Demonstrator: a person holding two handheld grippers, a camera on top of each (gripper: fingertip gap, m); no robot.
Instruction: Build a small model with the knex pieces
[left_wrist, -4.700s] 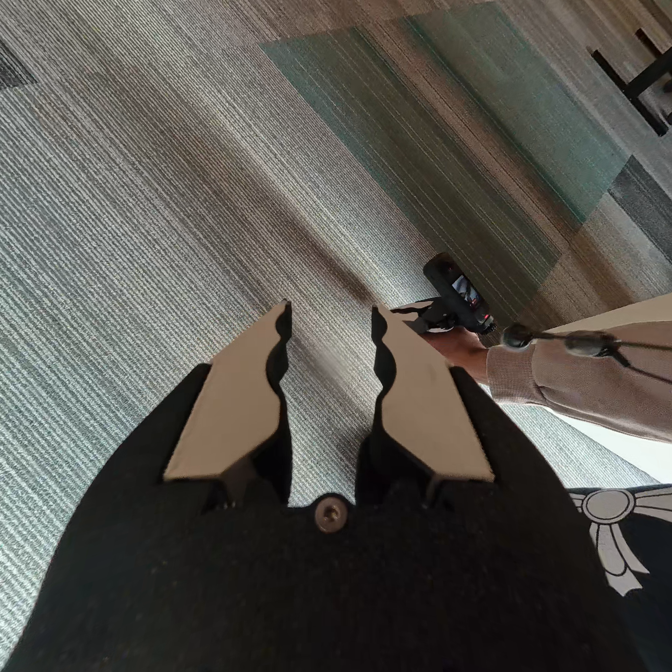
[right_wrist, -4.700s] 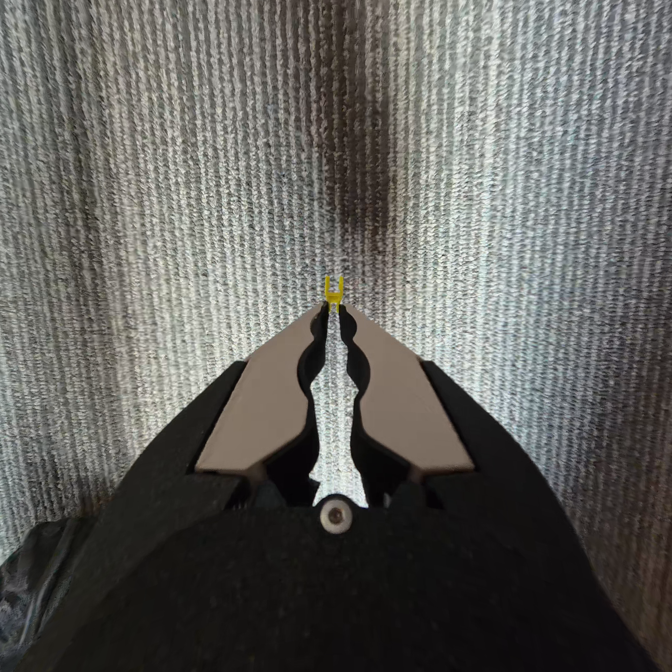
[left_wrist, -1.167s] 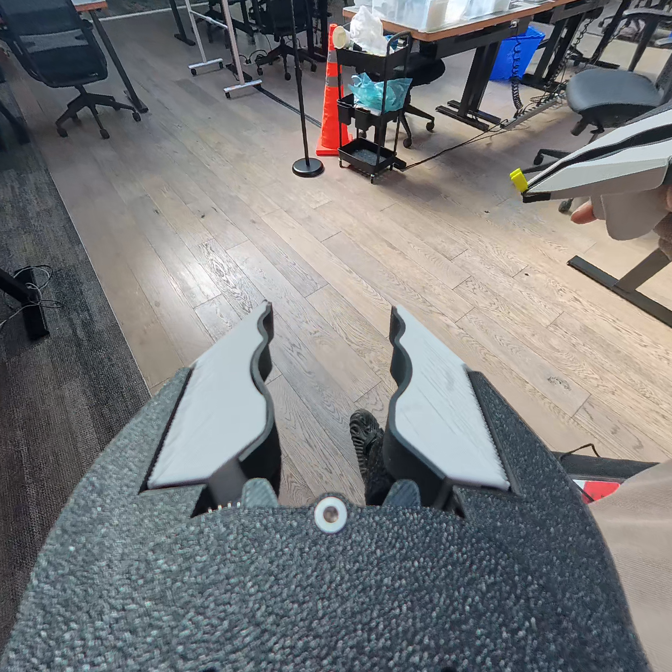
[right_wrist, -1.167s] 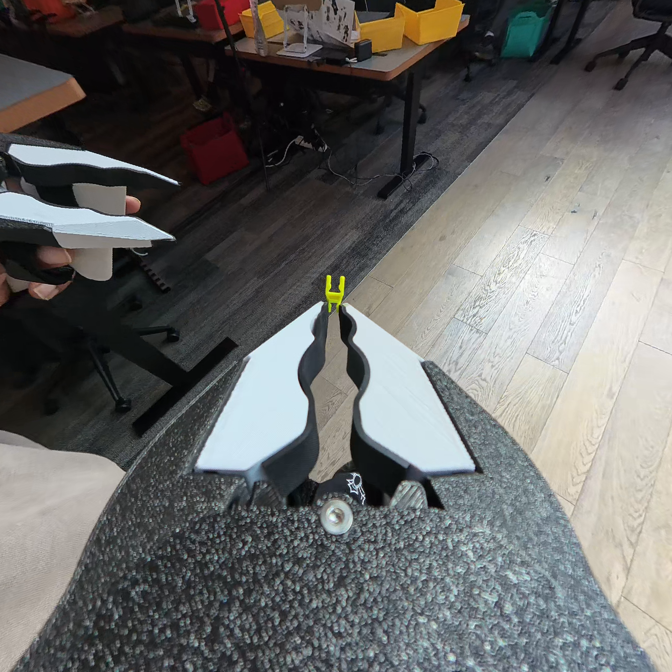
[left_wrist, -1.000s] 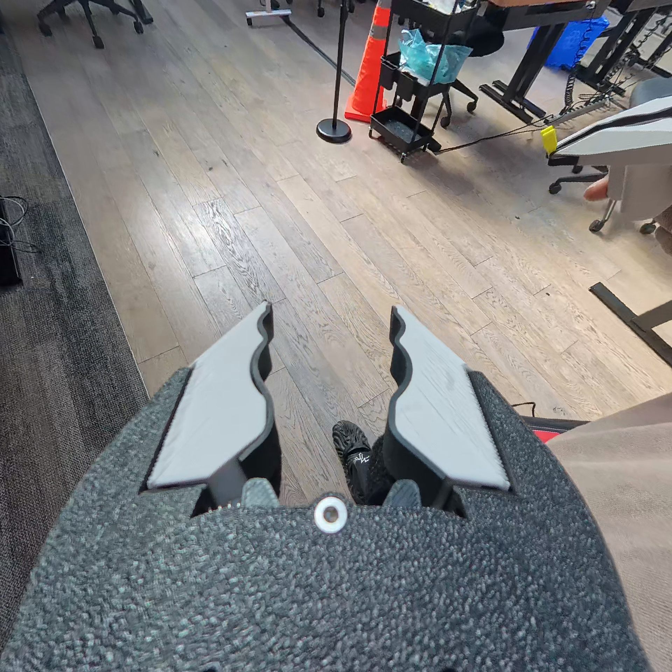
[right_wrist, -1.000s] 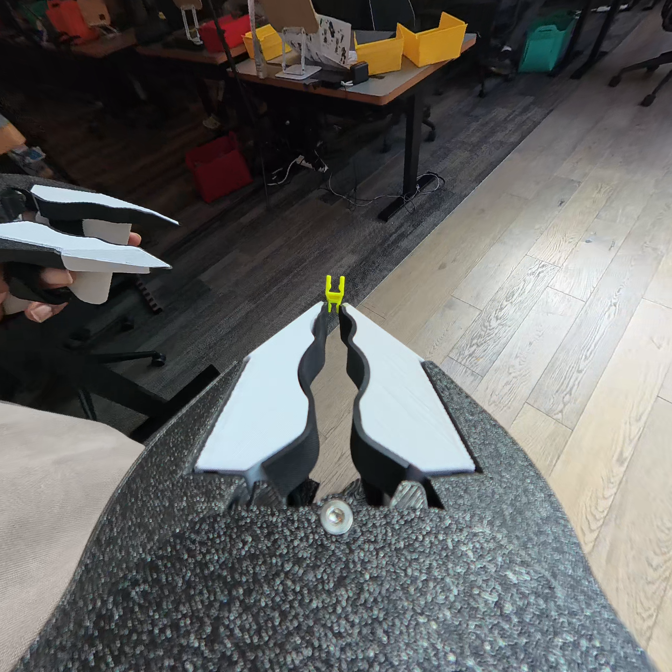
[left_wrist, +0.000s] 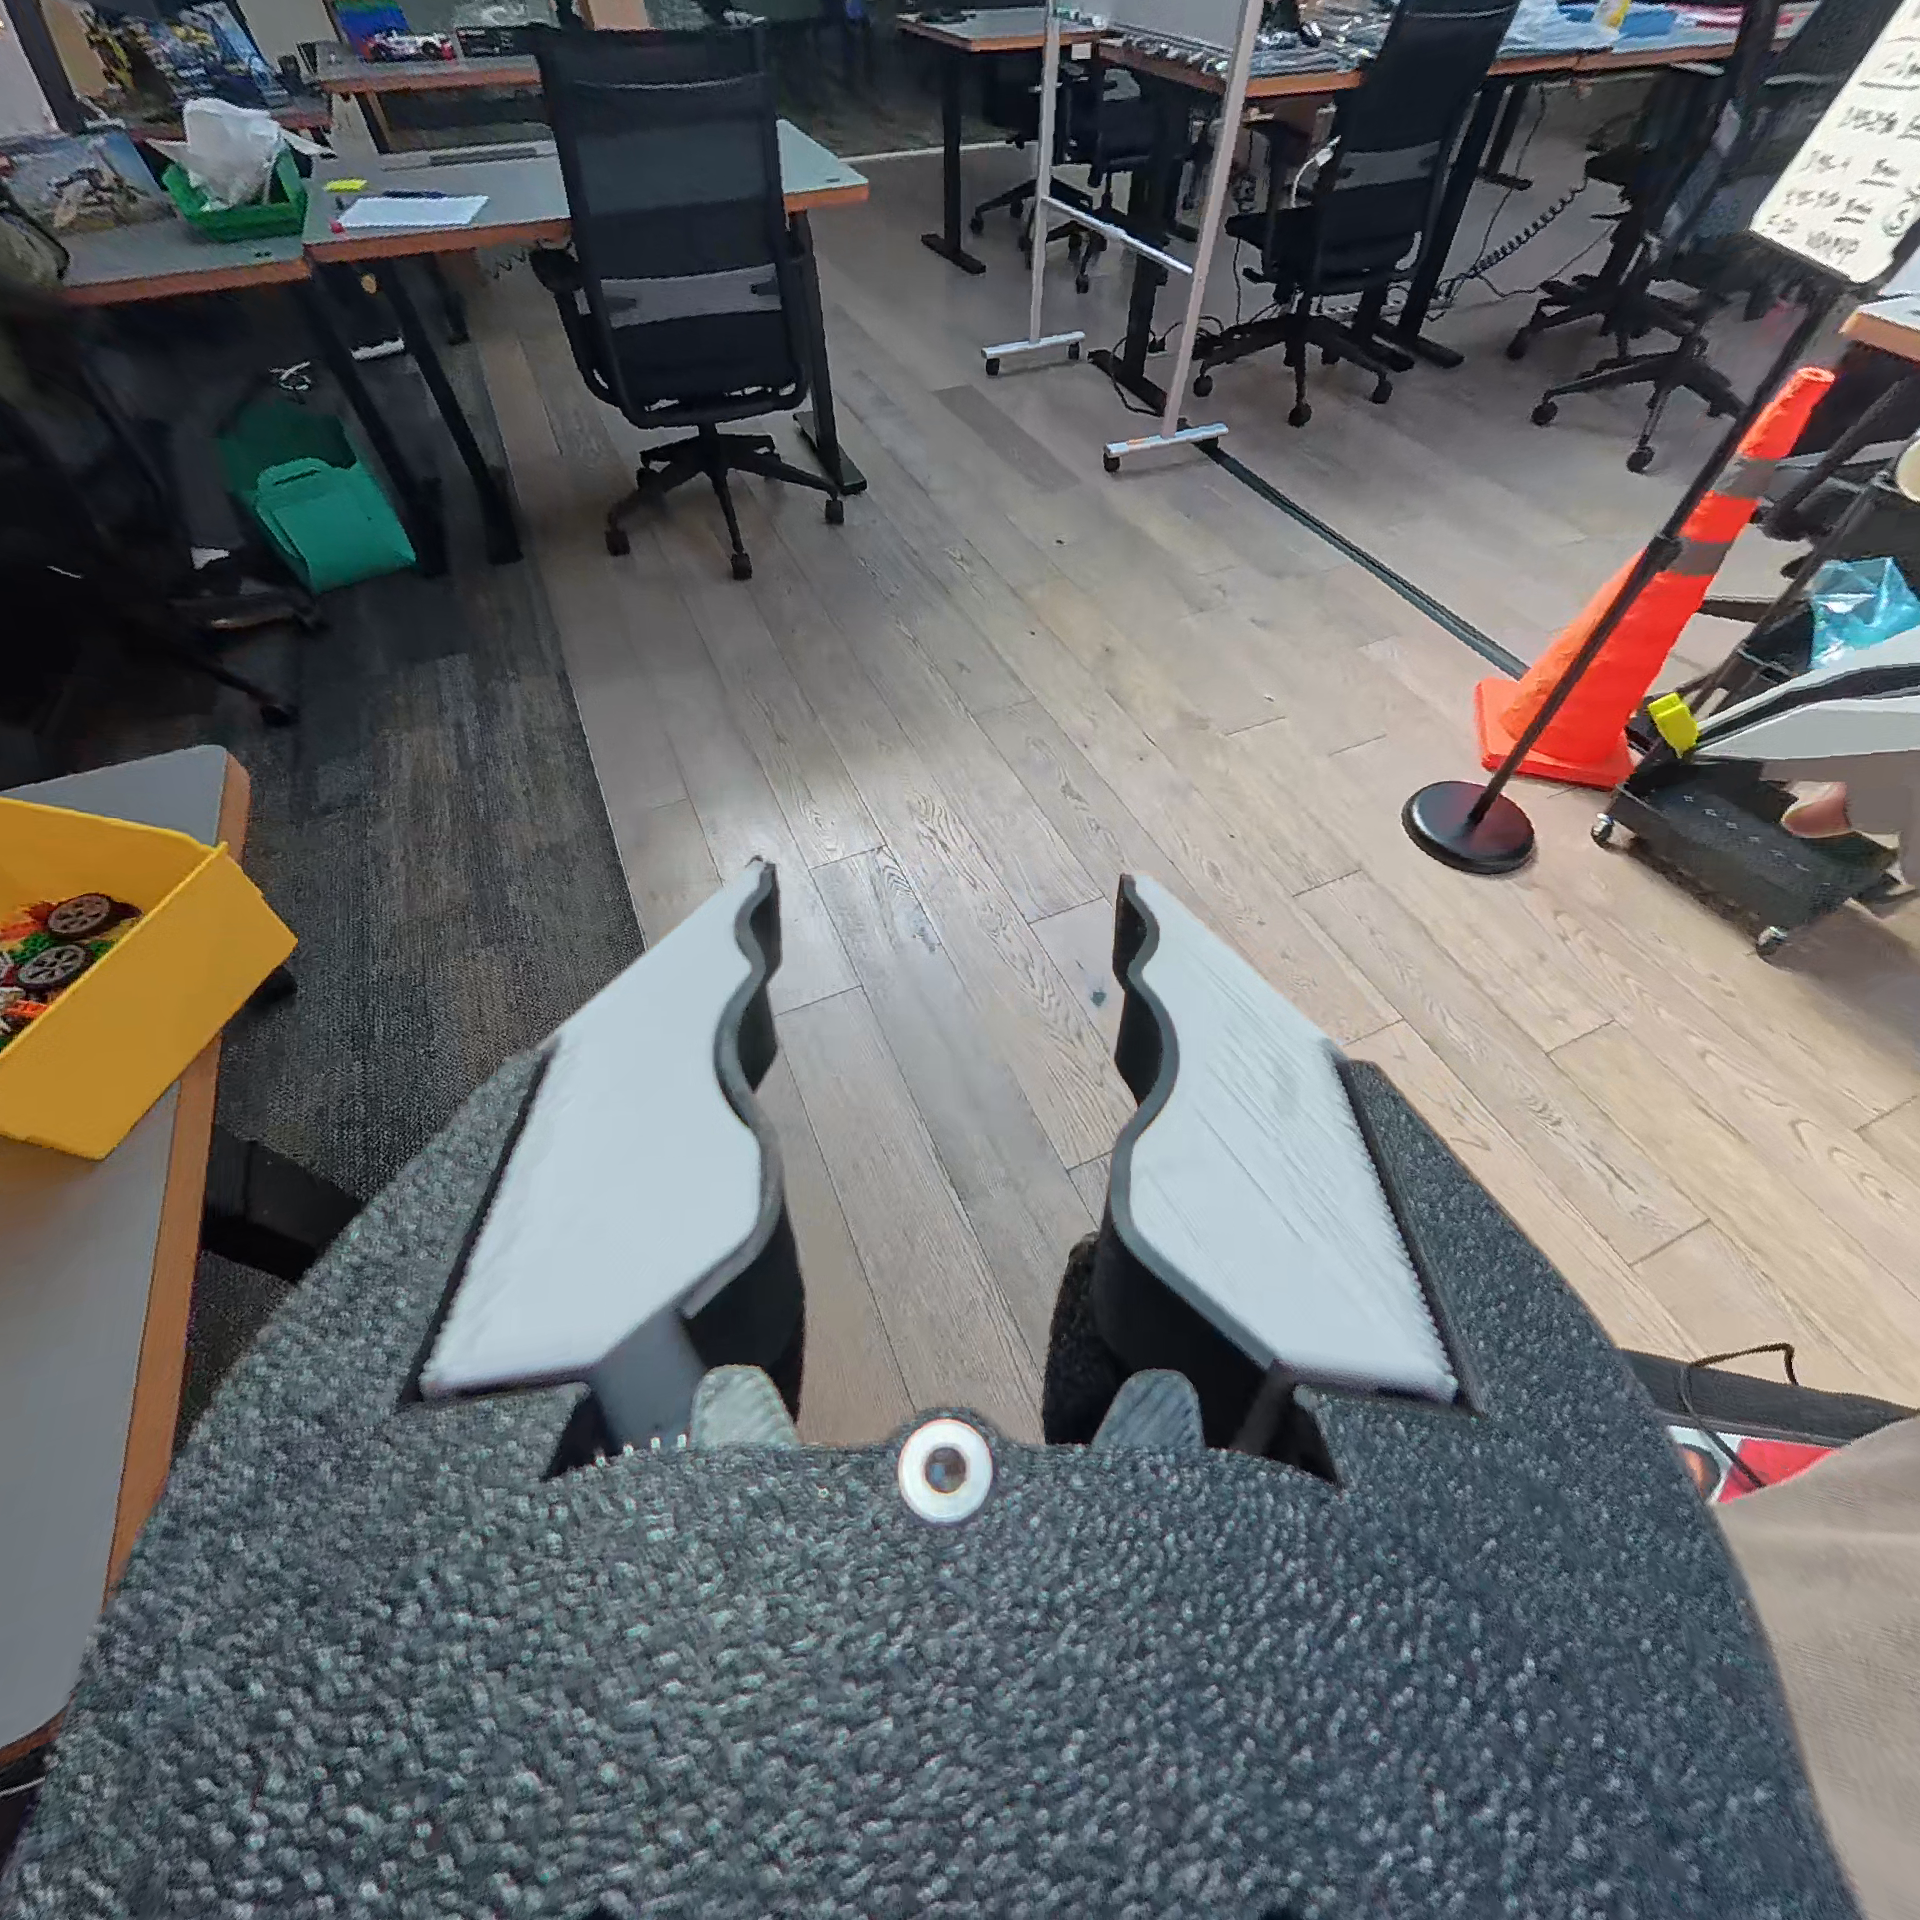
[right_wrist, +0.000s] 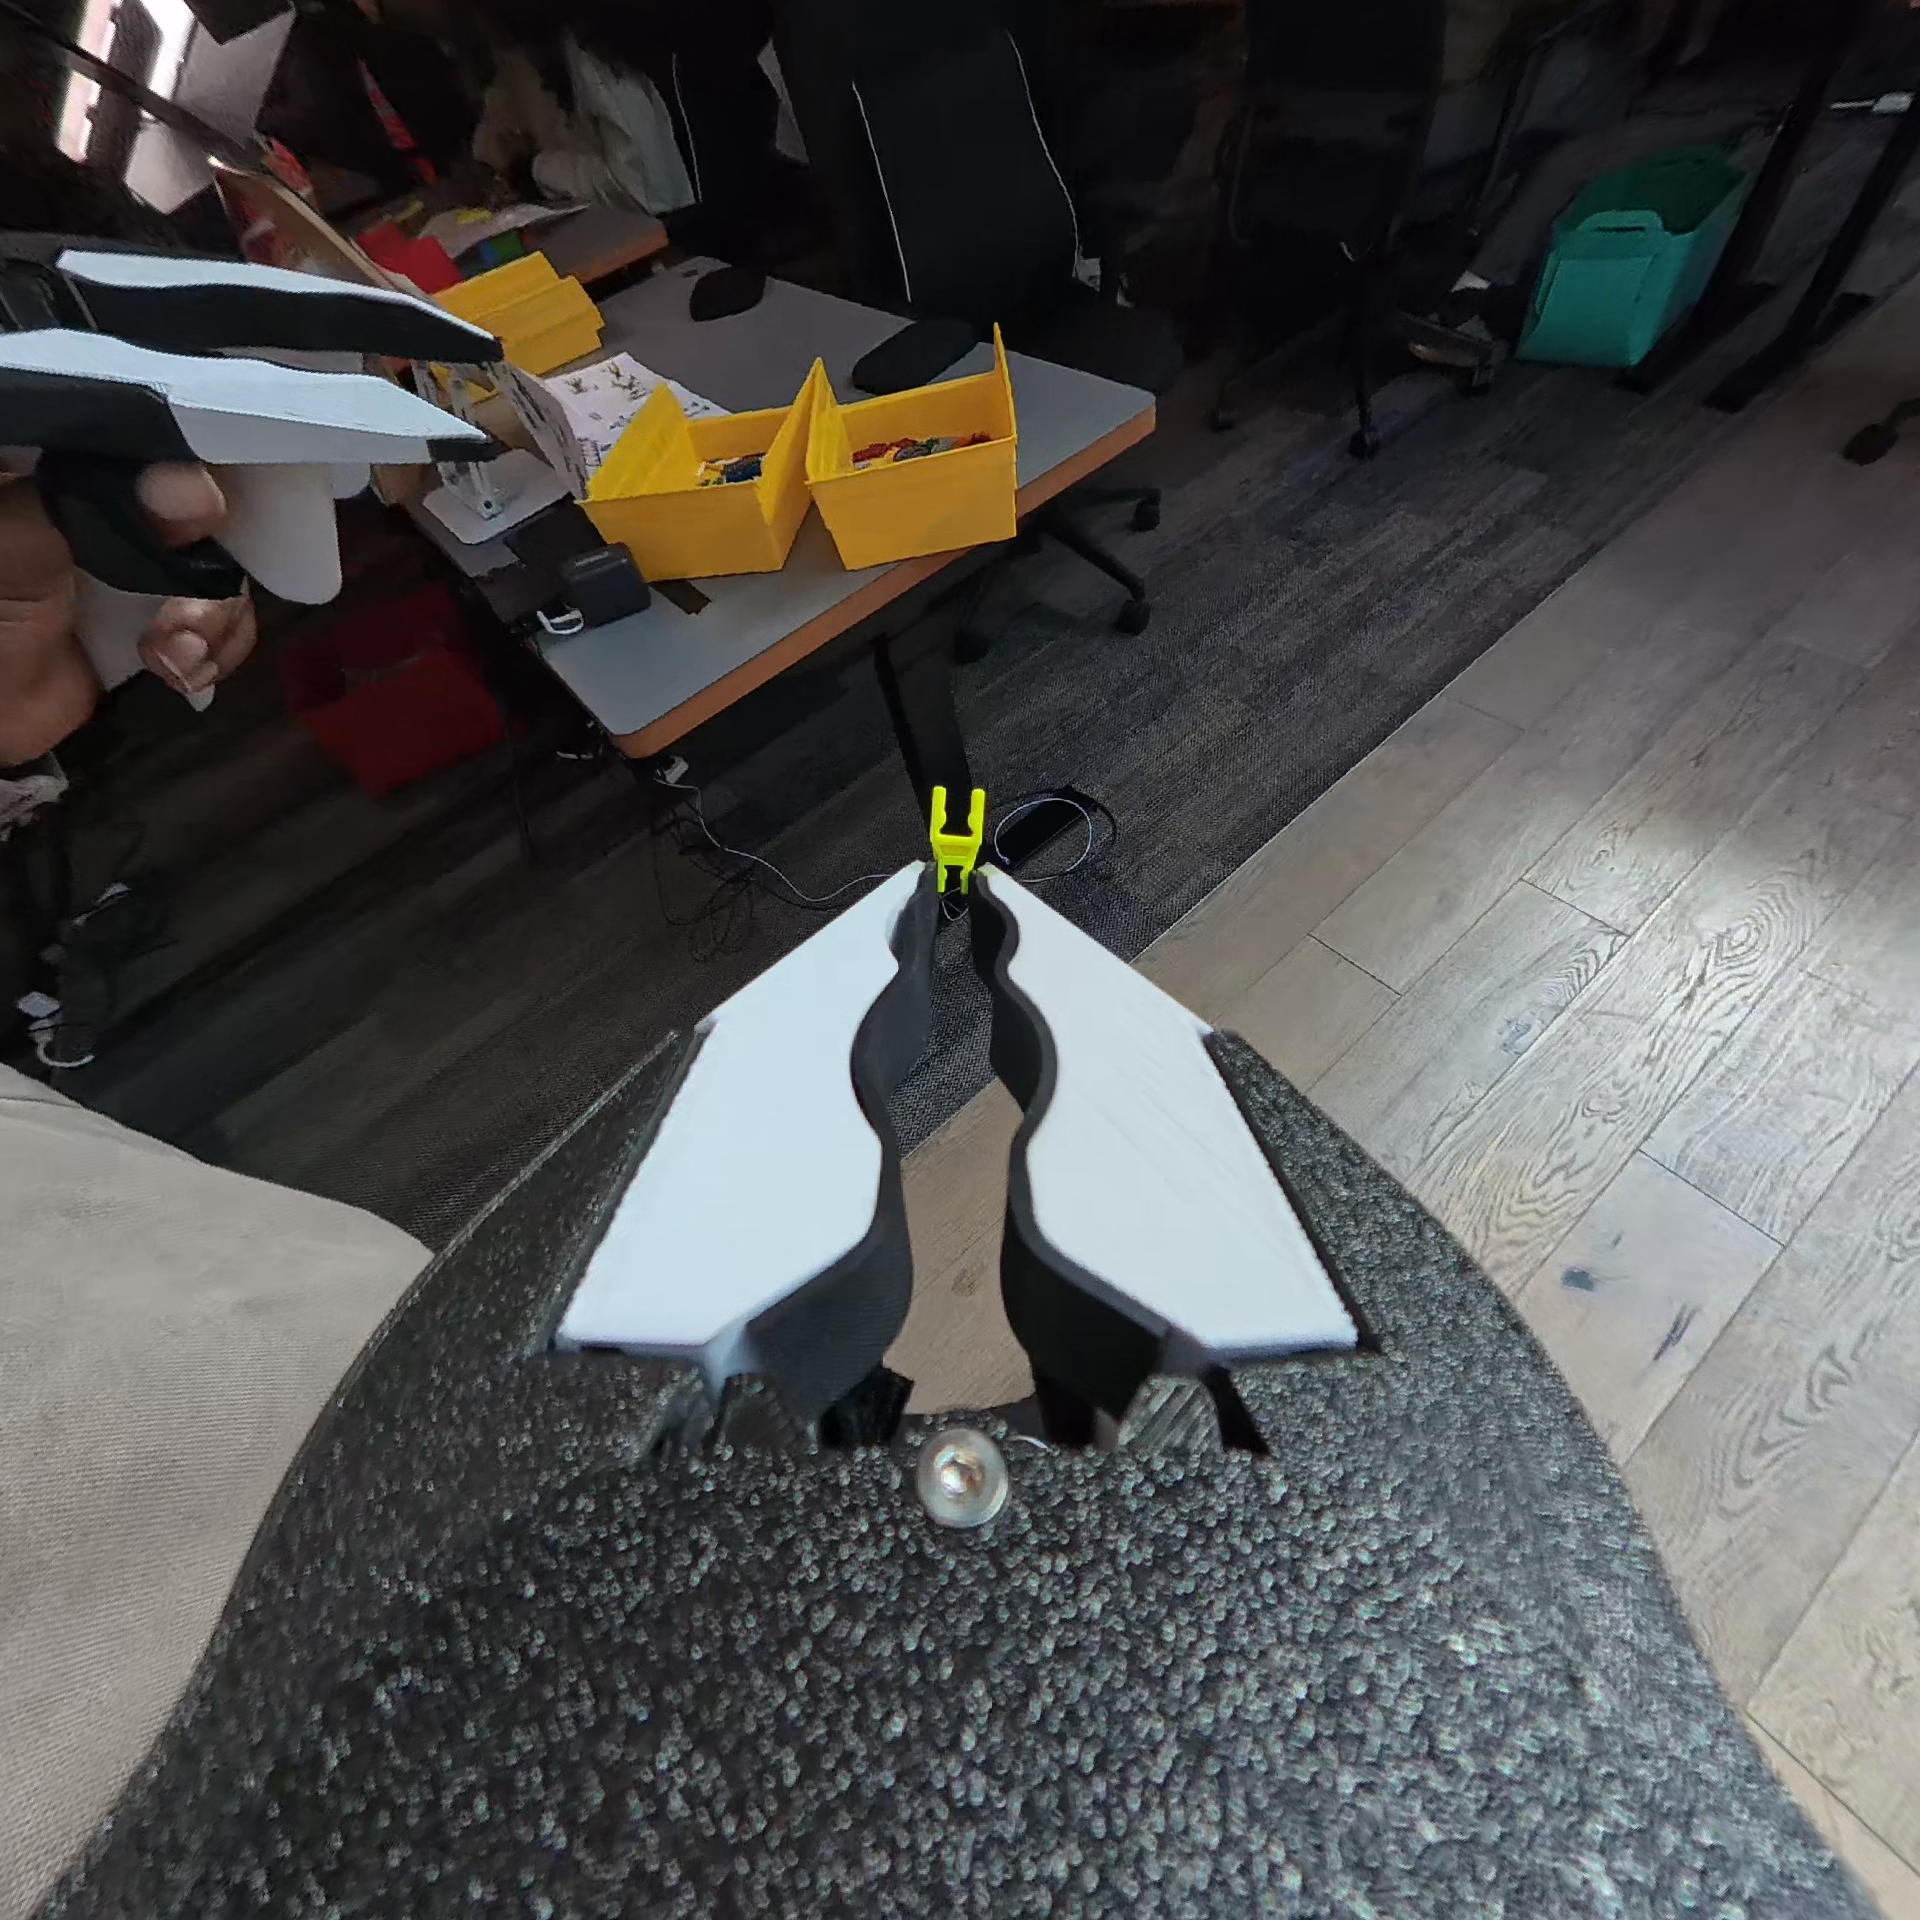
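My right gripper (right_wrist: 954, 878) is shut on a small yellow-green plastic clip piece (right_wrist: 956, 836) that sticks out past its fingertips, held in the air over the floor. That gripper and the piece (left_wrist: 1673, 722) also show at the right edge of the left wrist view. My left gripper (left_wrist: 943, 878) is open and empty, held above the wood floor. It also shows at the upper left of the right wrist view (right_wrist: 488, 400), in a person's hand. Two yellow bins (right_wrist: 810, 499) with small coloured parts stand on a grey table (right_wrist: 727, 644) ahead of the right gripper.
A yellow bin (left_wrist: 125, 997) holding wheels and small parts sits on a table corner at left. An orange cone (left_wrist: 1652, 623), a black stand base (left_wrist: 1467, 826), a cart (left_wrist: 1745, 852), office chairs (left_wrist: 686, 291) and desks stand around the wood floor (left_wrist: 1039, 675). Dark carpet (right_wrist: 520, 987) runs beside it.
Both grippers have swung up and turned from facing the floor toward the tables; the yellow bins have come into view. The right stays shut on the yellow-green piece, the left stays open.
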